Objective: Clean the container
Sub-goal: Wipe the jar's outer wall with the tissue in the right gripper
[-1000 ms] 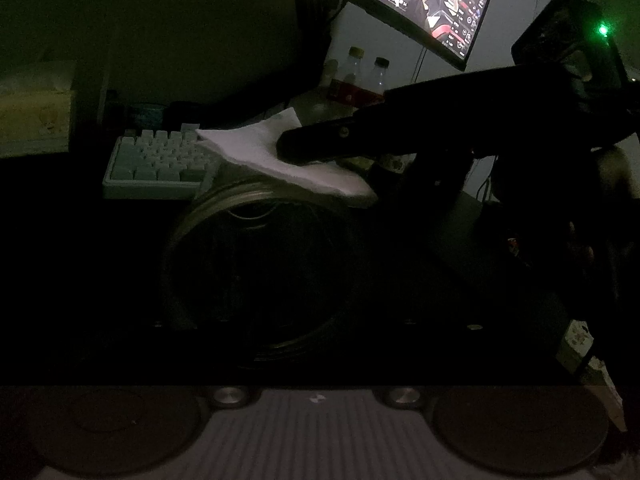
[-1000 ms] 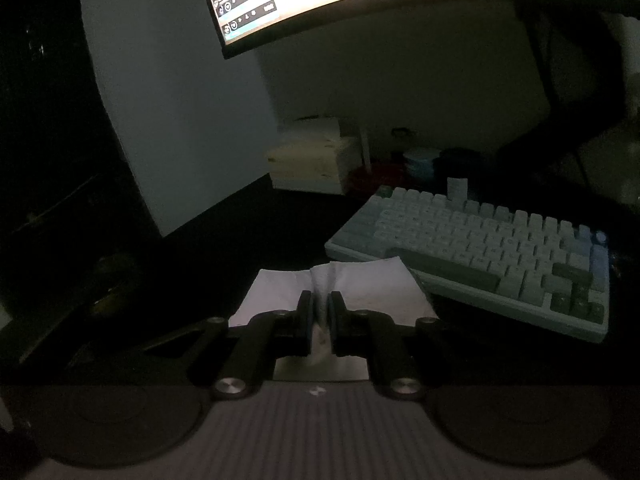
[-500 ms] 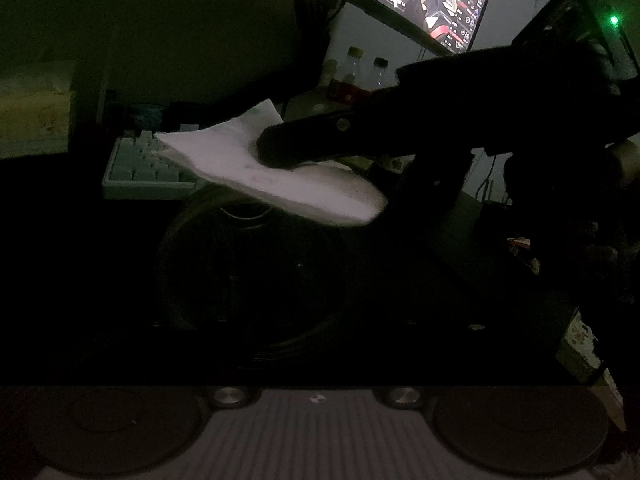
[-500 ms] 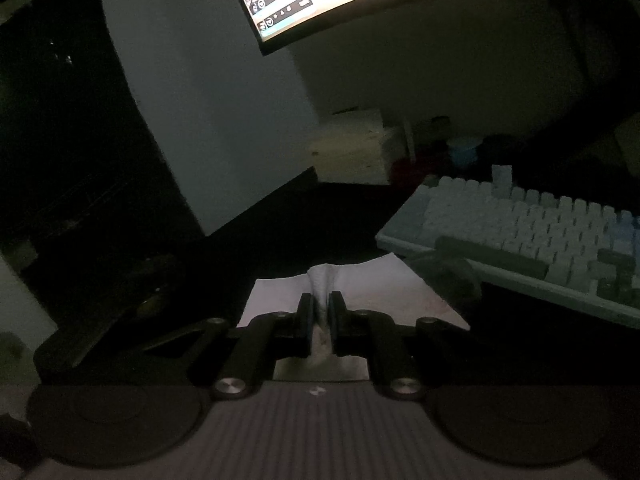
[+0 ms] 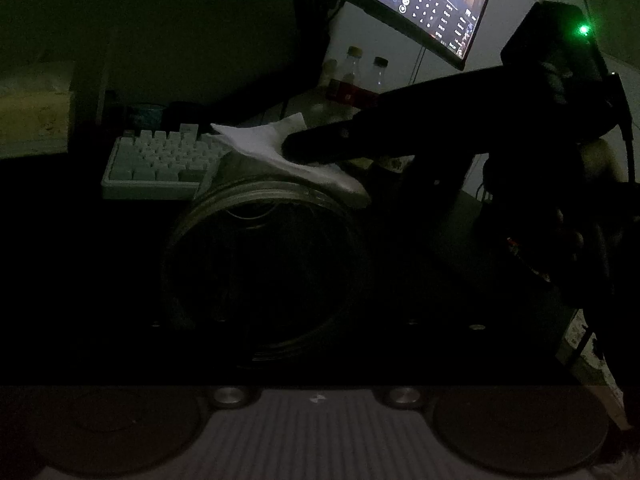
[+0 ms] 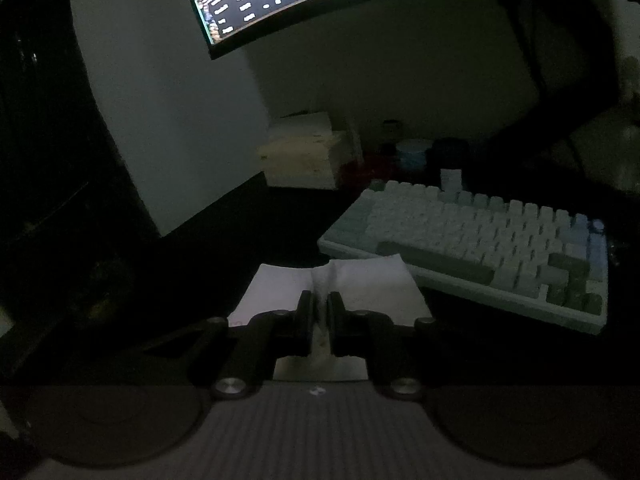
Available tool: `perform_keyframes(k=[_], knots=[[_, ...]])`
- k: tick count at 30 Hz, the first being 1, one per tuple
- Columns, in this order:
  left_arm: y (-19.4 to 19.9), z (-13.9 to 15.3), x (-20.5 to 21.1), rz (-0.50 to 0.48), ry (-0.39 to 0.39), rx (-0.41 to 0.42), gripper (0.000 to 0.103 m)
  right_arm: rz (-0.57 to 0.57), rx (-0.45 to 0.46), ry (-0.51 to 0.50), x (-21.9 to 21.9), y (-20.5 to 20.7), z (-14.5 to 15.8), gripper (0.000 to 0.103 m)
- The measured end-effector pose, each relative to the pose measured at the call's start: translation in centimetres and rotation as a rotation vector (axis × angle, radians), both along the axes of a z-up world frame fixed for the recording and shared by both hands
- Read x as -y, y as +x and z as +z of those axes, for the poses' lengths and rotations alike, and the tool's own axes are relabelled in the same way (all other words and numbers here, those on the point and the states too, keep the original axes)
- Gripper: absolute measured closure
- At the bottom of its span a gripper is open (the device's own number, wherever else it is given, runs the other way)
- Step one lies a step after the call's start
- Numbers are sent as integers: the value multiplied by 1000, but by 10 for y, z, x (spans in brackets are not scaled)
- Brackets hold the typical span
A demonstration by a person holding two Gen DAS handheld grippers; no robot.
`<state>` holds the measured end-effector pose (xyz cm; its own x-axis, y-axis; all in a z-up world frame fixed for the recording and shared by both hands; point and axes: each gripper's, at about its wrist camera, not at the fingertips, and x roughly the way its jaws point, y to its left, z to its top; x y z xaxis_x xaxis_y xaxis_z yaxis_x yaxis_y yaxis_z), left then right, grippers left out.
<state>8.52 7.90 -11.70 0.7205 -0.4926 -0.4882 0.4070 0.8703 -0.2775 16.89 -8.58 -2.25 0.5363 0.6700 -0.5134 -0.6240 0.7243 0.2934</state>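
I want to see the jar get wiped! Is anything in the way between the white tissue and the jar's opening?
Nothing visible is. The right gripper, shut on the white tissue, holds it right at the far rim of the jar, whose mouth looks open. The scene is too dark to tell whether the tissue touches the rim.

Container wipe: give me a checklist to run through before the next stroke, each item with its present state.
1. Right tongs shut on the white tissue: ok, the sheet is pinched between the pads.
2. Tissue at the container: ok, it lies over the far rim in the left wrist view.
3. Left tongs holding the container: cannot tell, their fingers are lost in the dark.
4. Container interior clean: cannot tell, too dark.
5. Keyboard apart from the wiping path: ok, it sits behind the container.
6. Bottles upright: ok, standing farther back beneath the monitor.
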Motion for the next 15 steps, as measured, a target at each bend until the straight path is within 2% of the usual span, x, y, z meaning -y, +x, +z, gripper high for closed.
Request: perform_keyframes(k=[5,9,13,15], knots=[[2,0,-3,1,-11,0,53,107,8,22,-13,-16,5,93],[-1,2,-4,22,-51,48,85,99,1,28,-12,-16,4,93],[-6,6,-10,0,-140,124,91,47,-23,45,1,-10,0,93],[-4,6,-19,-34,-229,128,90,34,-38,64,10,-10,-2,93]])
